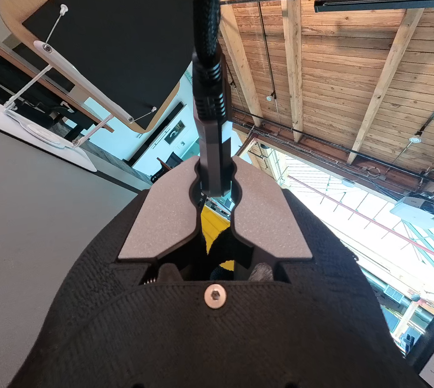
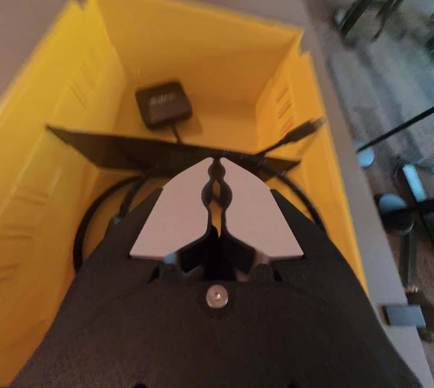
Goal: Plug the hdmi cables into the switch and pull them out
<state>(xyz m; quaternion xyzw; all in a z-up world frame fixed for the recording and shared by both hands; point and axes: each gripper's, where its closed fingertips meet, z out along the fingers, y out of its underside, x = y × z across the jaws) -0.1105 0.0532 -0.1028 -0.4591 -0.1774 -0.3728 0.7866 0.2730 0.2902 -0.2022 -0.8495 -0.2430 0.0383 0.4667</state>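
progress: no cable is in the switch (image 2: 163, 104) now, as far as i can see. only its own thin lead goes out from the near edge. whether a plug-in and pull-out round is finished already or none started, i cannot tell.
left to do: judging from this, the held plug must go down to the switch, be lined up w/ a port, pushed in, then pulled out; same for the other cable.
switch place: small dark square box, lying flat on the floor of the yellow bin (image 2: 199, 43), toward the far wall.
left fingers (image 1: 215, 183): nearly closed, clamped on the hdmi plug (image 1: 211, 149) at its body. plug stands up along the fingers, braided cable (image 1: 209, 13) goes up and out of frame. gripper is tilted up to the wood ceiling (image 1: 340, 60), so it is well away from the switch.
right fingers (image 2: 217, 160): pressed together, almost no gap. at the tips they pinch a thin dark cable (image 2: 293, 137), which runs to the right to a connector over the bin edge. view is blurred, so which cable this is i cannot tell.
other: more dark cable loops lie in the near part of the bin.
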